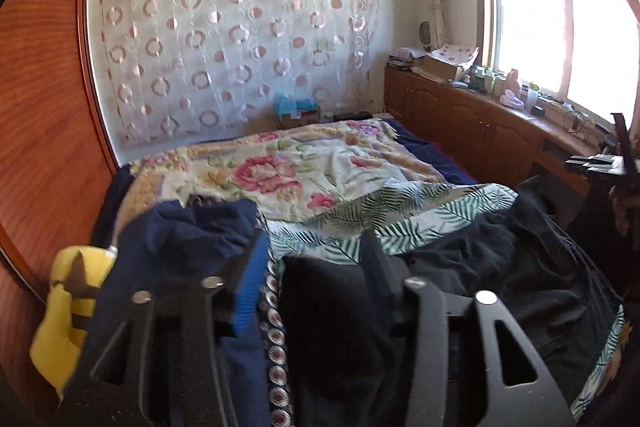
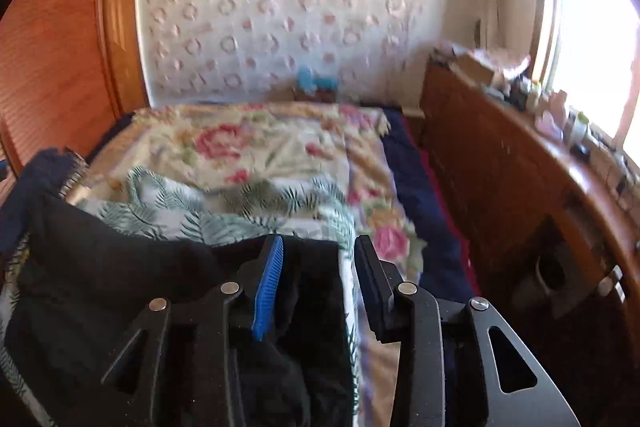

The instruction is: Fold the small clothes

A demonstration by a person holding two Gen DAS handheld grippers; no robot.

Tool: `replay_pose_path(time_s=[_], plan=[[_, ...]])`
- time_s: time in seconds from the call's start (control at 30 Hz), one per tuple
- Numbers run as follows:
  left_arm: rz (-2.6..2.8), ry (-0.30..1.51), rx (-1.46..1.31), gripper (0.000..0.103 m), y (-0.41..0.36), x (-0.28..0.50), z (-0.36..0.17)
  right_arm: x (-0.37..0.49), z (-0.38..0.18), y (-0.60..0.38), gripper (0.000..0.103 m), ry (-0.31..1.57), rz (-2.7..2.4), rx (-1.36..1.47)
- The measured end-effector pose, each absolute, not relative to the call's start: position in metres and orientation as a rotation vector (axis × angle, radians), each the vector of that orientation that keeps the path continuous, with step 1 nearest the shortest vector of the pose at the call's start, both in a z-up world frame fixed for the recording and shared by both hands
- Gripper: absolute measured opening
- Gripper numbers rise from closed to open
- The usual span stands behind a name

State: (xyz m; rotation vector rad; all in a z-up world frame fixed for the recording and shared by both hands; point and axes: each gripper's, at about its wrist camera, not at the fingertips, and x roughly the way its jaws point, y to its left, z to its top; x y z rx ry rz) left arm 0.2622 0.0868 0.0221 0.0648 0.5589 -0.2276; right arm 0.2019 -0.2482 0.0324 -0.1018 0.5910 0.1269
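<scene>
A black garment [image 1: 500,259] lies spread on a fern-print sheet [image 1: 420,211] at the near end of the bed; it also shows in the right wrist view [image 2: 120,267]. My left gripper [image 1: 316,251] is open, its fingers just above the garment's left part, beside a navy cloth [image 1: 188,239]. My right gripper [image 2: 318,259] is open over the garment's right edge, with black fabric and a strip of the fern-print sheet [image 2: 240,215] between the fingers. Neither pinches cloth.
A floral blanket [image 1: 280,167] covers the far bed. A yellow plush toy [image 1: 68,307] lies at the left by the wooden wardrobe [image 1: 44,107]. A wooden cabinet [image 1: 480,123] with clutter runs along the right under the window. A patterned trim [image 1: 274,327] runs beside the navy cloth.
</scene>
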Motion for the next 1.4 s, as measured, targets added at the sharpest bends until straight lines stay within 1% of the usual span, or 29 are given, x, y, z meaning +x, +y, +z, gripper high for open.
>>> replay_pose_path(time_s=[0.03, 0.07, 0.1, 0.13, 0.27, 0.4, 0.47, 0.67, 0.87, 1.0, 1.03, 1.07, 1.1, 1.13, 1.3, 1.4], plan=[[-0.236, 0.569, 0.055, 0.073, 0.087, 0.257, 0.019, 0.204, 0.024, -0.246, 0.040, 0.596, 0.123, -0.097], [-0.246, 0.577, 0.052, 0.077, 0.085, 0.251, 0.018, 0.204, 0.018, -0.245, 0.046, 0.599, 0.132, -0.083], [-0.263, 0.586, 0.052, 0.079, 0.084, 0.243, 0.015, 0.202, 0.012, -0.243, 0.050, 0.608, 0.151, -0.061], [-0.274, 0.593, 0.056, 0.079, 0.081, 0.238, 0.017, 0.200, 0.009, -0.242, 0.054, 0.615, 0.162, -0.054], [-0.283, 0.583, 0.082, 0.079, 0.072, 0.210, 0.020, 0.178, 0.007, -0.245, 0.055, 0.638, 0.211, -0.069], [-0.328, 0.619, 0.055, 0.079, 0.065, 0.195, 0.010, 0.159, 0.008, -0.263, 0.055, 0.658, 0.244, -0.065], [-0.339, 0.631, 0.033, 0.079, 0.064, 0.189, 0.002, 0.156, 0.009, -0.275, 0.055, 0.673, 0.249, -0.052], [-0.333, 0.692, 0.033, 0.079, 0.056, 0.163, -0.028, 0.141, -0.016, -0.287, 0.055, 0.755, 0.263, -0.038], [-0.263, 0.782, 0.036, 0.079, 0.062, 0.148, -0.068, 0.144, -0.025, -0.311, 0.055, 0.810, 0.226, -0.015], [-0.232, 0.828, -0.006, 0.079, 0.072, 0.148, -0.086, 0.155, -0.027, -0.305, 0.055, 0.828, 0.239, -0.036], [-0.224, 0.834, -0.007, 0.079, 0.073, 0.149, -0.088, 0.159, -0.025, -0.304, 0.053, 0.825, 0.237, -0.042], [-0.217, 0.839, -0.007, 0.079, 0.075, 0.148, -0.090, 0.155, -0.024, -0.301, 0.041, 0.821, 0.238, -0.047], [-0.214, 0.844, -0.012, 0.079, 0.076, 0.149, -0.090, 0.158, -0.021, -0.299, 0.032, 0.817, 0.243, -0.049], [-0.212, 0.845, -0.016, 0.079, 0.076, 0.149, -0.090, 0.151, -0.019, -0.296, 0.019, 0.812, 0.248, -0.049], [-0.186, 0.884, 0.004, 0.079, 0.075, 0.153, -0.097, 0.159, -0.009, -0.296, 0.018, 0.776, 0.261, -0.009], [-0.174, 0.895, 0.052, 0.083, 0.066, 0.153, -0.099, 0.159, -0.015, -0.300, 0.018, 0.786, 0.245, 0.004]])
